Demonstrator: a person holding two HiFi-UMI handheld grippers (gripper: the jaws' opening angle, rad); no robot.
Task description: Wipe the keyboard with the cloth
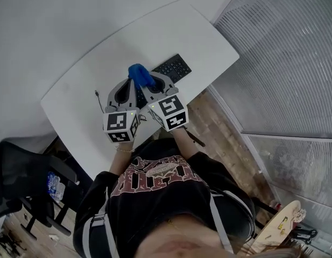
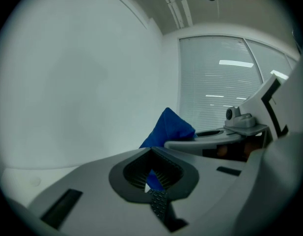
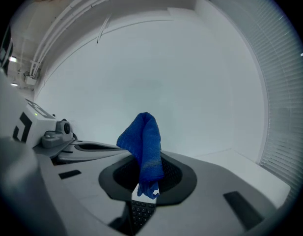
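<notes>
Desk [image 1: 90, 74] white, keyboard [image 1: 175, 66] on it; right tool [image 3: 145, 155] pinches cloth [image 3: 144, 134]; left tool [image 2: 151, 150] closed

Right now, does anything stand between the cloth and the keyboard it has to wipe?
Nothing visible does. The cloth is clamped in the right gripper above the keyboard, with only air between.

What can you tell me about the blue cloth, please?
The blue cloth looks like soft terry microfibre, folded into a hump that stands up from the right gripper, whose jaws pinch its lower end. It is held in the air above the black keyboard. The left gripper sits close beside; whether it also grips is unclear.
</notes>
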